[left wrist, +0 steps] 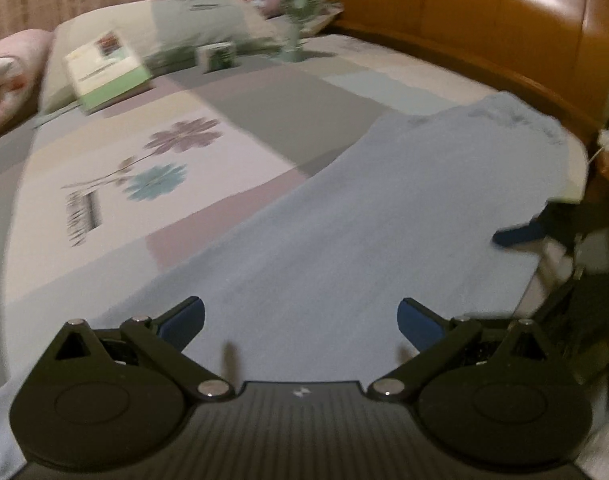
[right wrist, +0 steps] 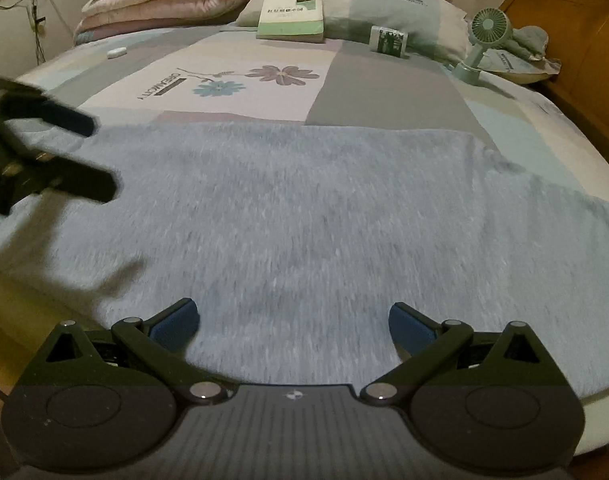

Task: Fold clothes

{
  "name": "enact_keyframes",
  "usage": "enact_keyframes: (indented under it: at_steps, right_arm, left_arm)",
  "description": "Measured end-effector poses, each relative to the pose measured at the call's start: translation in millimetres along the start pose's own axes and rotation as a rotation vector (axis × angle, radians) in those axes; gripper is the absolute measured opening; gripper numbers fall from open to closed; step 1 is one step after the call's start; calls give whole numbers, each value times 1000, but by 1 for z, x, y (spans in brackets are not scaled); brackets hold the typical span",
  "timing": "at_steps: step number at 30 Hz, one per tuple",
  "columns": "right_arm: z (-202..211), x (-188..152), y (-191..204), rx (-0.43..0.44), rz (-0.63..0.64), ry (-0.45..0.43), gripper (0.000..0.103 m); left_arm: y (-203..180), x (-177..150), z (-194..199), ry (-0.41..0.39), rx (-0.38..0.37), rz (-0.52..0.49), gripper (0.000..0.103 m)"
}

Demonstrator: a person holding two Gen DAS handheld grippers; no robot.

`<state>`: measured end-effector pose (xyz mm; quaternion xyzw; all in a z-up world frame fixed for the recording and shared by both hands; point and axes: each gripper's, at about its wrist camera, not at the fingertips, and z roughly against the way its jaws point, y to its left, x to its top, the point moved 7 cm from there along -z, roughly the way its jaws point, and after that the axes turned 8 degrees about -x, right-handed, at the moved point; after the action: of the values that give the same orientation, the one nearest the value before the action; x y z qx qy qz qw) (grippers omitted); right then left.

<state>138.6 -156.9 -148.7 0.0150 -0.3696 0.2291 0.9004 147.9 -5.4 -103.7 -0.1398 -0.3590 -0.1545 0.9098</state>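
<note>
Two grippers, left [left wrist: 300,322] and right [right wrist: 294,322], both spread wide, holding nothing | fuzzy blue garment [right wrist: 304,220] lies flat along near side of bed [right wrist: 384,92] | whether folded already: can't tell | any grab: pinch at an edge, both layers.

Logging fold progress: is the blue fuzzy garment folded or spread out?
Spread out. The blue fuzzy garment lies flat across the bed, with no folded layer visible; both tongs are open and hold nothing.
</note>
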Motion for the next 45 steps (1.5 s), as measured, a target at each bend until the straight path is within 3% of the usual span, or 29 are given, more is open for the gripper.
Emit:
enact_keyframes:
  at_steps: [5,8,12,17,24,27,29,36,40,45]
  right_arm:
    - [0,0,-13,-23,-25,5,103]
    - [0,1,-29,-57,-58,13,103]
    - [0,1,-52,-101,-103,22,103]
    - [0,2,-79,-156,-157,34,103]
    - [-3,-15,-89,-142,-182,36,103]
    - [-4,-14,-91,-136,-178,37,103]
    - [-4,-15,-91,-134,-174,39,103]
    - [-4,-16,-91,-124,-165,46,103]
    - [0,-14,-94,-110,-172,59,103]
    - [25,-2,-140,-154,-238,-8,103]
  left_arm:
    - [-9,21,-39,4,-112,59,102]
    - [3,16,-65,84,-104,155,102]
    - [0,22,-62,97,-109,146,102]
    - [-18,53,-56,37,-157,106,102]
    - [-55,65,-104,87,-284,77,102]
    - [-49,59,-129,123,-256,127,102]
    - [-48,65,-129,98,-236,118,102]
    - [-61,94,-139,86,-293,91,102]
    - [-58,96,-163,133,-194,102,102]
    - [-72,101,-144,97,-225,45,102]
